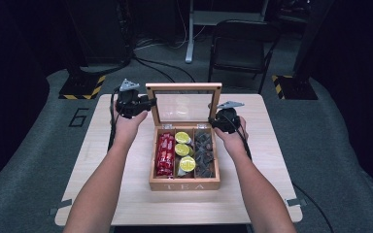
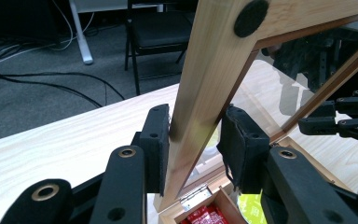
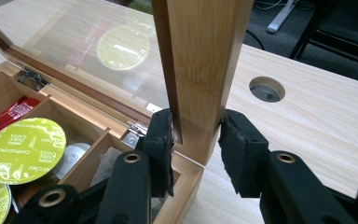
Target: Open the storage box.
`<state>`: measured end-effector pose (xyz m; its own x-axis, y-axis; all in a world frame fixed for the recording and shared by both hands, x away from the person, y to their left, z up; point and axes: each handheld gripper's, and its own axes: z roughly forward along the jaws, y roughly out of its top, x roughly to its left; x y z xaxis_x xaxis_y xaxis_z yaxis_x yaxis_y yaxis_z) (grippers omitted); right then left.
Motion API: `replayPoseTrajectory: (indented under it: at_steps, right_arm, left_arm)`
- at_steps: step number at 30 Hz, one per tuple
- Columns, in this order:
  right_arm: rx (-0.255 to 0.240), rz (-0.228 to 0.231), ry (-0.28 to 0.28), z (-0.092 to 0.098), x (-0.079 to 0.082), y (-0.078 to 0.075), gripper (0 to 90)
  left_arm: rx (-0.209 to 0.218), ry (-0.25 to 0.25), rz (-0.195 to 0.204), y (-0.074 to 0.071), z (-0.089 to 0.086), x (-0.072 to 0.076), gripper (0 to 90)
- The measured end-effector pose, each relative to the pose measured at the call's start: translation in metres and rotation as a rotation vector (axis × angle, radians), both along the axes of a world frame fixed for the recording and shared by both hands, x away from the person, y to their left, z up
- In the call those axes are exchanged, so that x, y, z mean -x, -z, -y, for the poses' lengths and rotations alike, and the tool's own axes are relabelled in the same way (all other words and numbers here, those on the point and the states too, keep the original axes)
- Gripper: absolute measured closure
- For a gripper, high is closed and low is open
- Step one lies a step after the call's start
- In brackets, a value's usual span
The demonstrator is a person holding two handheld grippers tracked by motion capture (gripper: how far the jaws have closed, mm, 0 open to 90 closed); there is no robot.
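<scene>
wooden table (image 1: pixel 126 194): open tea box (image 1: pixel 184 185), red packets (image 1: pixel 165 154), capsules (image 1: pixel 185 150).

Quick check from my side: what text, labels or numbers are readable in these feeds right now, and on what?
"TEA": front wall of the wooden box.
"CAPPUCCINO": yellow-green capsule lid; its smaller print is too blurred.
"NE...": cut-off white letters on a red packet.
"6": grey floor mat.
</scene>
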<state>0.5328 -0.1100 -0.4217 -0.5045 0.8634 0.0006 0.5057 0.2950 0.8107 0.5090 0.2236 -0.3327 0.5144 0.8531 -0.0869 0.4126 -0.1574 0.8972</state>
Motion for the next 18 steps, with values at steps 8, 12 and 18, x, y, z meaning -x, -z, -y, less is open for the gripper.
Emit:
replayPoseTrajectory:
  at_steps: [8,12,18]
  right_arm:
    - [-0.003,0.003,-0.005,0.0008,-0.0009,0.0001,63.8]
    - [0.0,0.017,-0.007,0.0002,-0.001,0.0001,63.7]
    - [-0.002,0.026,-0.005,-0.0001,-0.0006,-0.0016,63.4]
  left_arm:
    - [0.006,0.001,-0.002,0.0003,-0.0006,0.0001,62.8]
    - [0.007,0.002,-0.005,0.0004,-0.0006,0.0003,62.9]
    - [0.007,0.001,-0.001,0.0008,-0.0006,-0.001,62.9]
